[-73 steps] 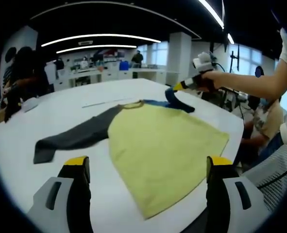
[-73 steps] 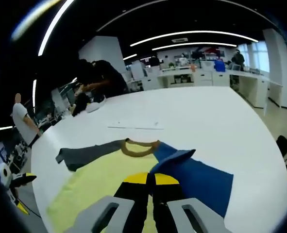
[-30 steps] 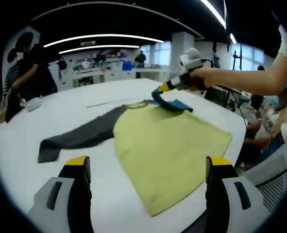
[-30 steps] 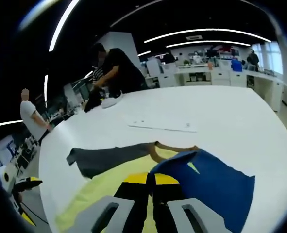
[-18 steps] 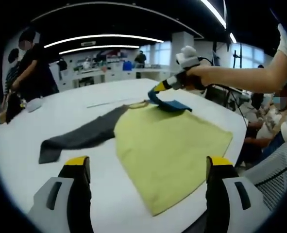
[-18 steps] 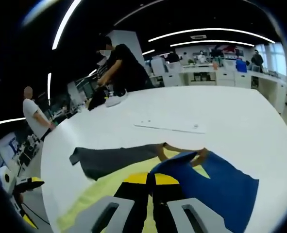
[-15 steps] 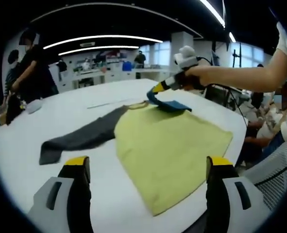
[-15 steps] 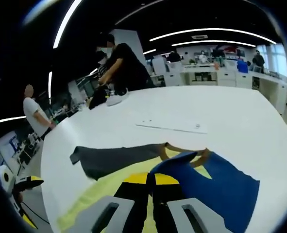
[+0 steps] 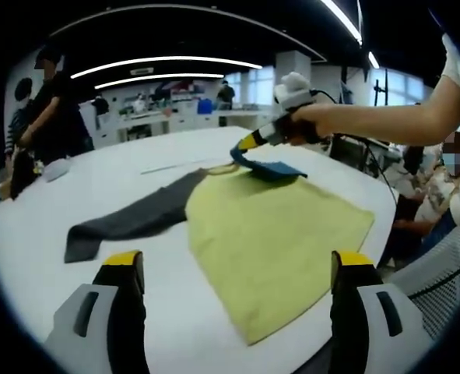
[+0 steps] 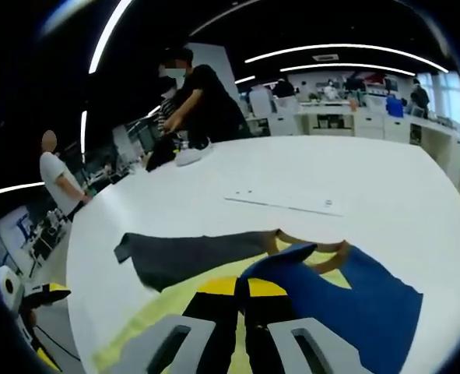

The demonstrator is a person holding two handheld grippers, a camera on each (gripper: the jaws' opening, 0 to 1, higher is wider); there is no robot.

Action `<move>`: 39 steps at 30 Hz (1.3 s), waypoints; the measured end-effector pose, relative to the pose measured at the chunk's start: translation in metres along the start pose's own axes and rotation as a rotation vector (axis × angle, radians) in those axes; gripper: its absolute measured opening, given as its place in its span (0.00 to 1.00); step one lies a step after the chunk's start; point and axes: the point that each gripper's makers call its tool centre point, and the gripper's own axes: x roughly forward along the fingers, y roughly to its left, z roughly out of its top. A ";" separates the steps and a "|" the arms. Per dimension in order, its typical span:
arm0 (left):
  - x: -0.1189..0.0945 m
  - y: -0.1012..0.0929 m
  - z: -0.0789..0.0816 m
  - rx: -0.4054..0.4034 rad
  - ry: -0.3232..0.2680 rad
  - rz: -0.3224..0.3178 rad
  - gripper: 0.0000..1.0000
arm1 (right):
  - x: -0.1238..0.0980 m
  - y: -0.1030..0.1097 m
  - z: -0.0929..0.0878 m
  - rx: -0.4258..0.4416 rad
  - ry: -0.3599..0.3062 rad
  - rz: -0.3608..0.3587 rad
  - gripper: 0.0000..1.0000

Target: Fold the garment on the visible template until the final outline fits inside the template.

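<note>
The shirt [image 9: 272, 234] lay flat on the white table [image 9: 43, 226], its yellow body spread toward the table's near edge. Its grey sleeve [image 9: 128, 220] stretched straight out from the collar [image 9: 223, 167], away from the body. The blue sleeve [image 9: 272, 167] was on the opposite side of the collar, and our right gripper [image 9: 244, 143] had its jaws closed tight on the cuff of that sleeve, lifting it clear of the table and drawing it over the yellow body. In the right gripper view the same gripper [image 10: 241, 287] pinched the blue cloth [image 10: 354, 312], which draped down over the yellow fabric just beside the collar [image 10: 311, 251]. Our left gripper [image 9: 237, 273] hung near the hem of the shirt with its jaws spread wide, holding nothing.

We judged the fold to be at its first step. One sleeve was partly carried inward; the grey sleeve, the body and the hem were all unfolded. We could not make out a template outline under or around the shirt, so we could not tell how much the outline had to shrink. A thin pale strip [image 10: 284, 202] lay on the table beyond the collar, well apart from the shirt. We saw no containers on the table. Other people stood past the far edge of the table.
</note>
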 end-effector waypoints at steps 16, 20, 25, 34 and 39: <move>-0.001 0.001 -0.001 0.000 -0.004 0.007 0.97 | 0.011 0.024 0.002 -0.029 0.012 0.030 0.00; 0.000 0.001 -0.003 0.000 0.002 0.006 0.97 | 0.012 0.029 0.002 -0.031 0.013 0.037 0.00; 0.001 0.001 -0.003 -0.001 0.000 0.006 0.97 | 0.017 0.034 0.004 -0.036 0.015 0.047 0.00; -0.001 0.005 -0.005 -0.005 0.005 0.014 0.97 | 0.025 0.046 0.002 -0.066 0.033 0.061 0.00; -0.002 0.005 -0.007 -0.008 0.007 0.014 0.97 | 0.031 0.051 -0.007 -0.090 0.056 0.059 0.00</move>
